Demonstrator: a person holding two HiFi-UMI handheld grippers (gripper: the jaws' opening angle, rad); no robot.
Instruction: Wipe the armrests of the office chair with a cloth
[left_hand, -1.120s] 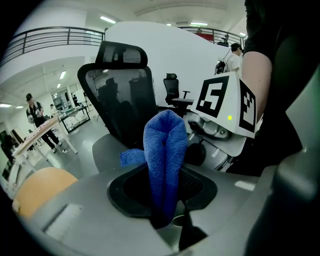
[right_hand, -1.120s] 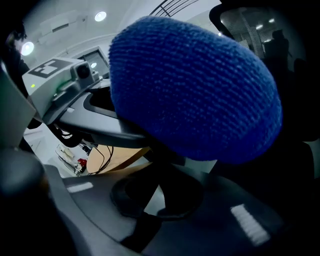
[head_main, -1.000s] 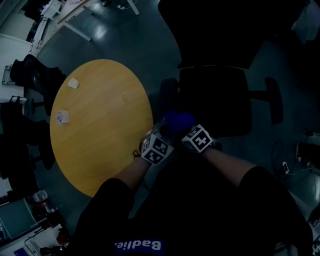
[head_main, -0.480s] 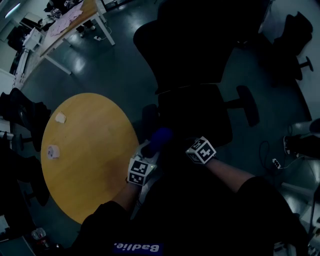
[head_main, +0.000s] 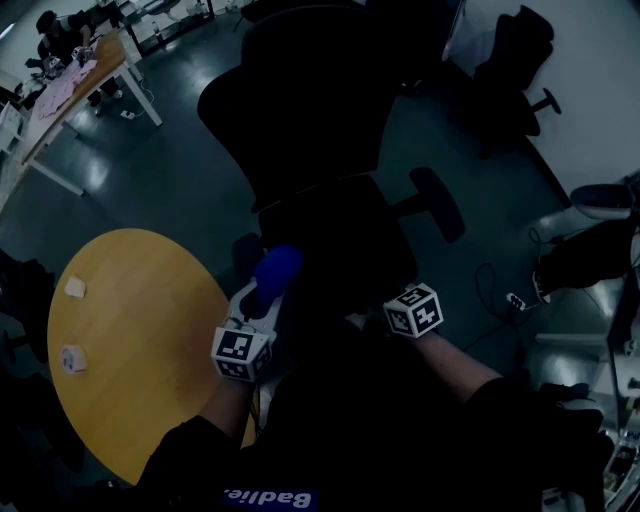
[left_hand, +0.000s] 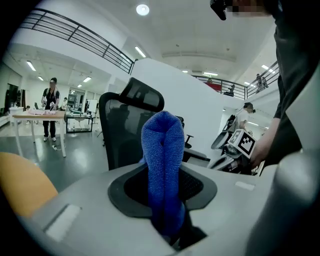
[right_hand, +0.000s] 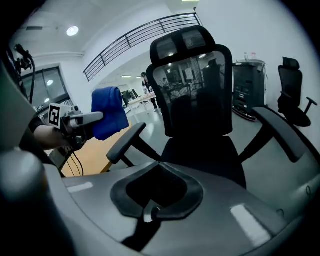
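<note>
The black office chair stands in front of me, its mesh back facing the right gripper view. My left gripper is shut on a blue cloth, which stands up folded between its jaws. In the head view the cloth hangs just above the chair's left armrest; whether it touches is unclear. My right gripper is shut with nothing in it, in front of the seat; its marker cube shows. The right armrest is bare. Both armrests show in the right gripper view.
A round wooden table lies left of the chair with two small white things on it. A second black chair stands at the far right. Cables lie on the floor. A person stands at a far desk.
The two grippers were together at the cloth; they have parted. The left one has carried the cloth left toward the left armrest. The head view has swung up and left.
</note>
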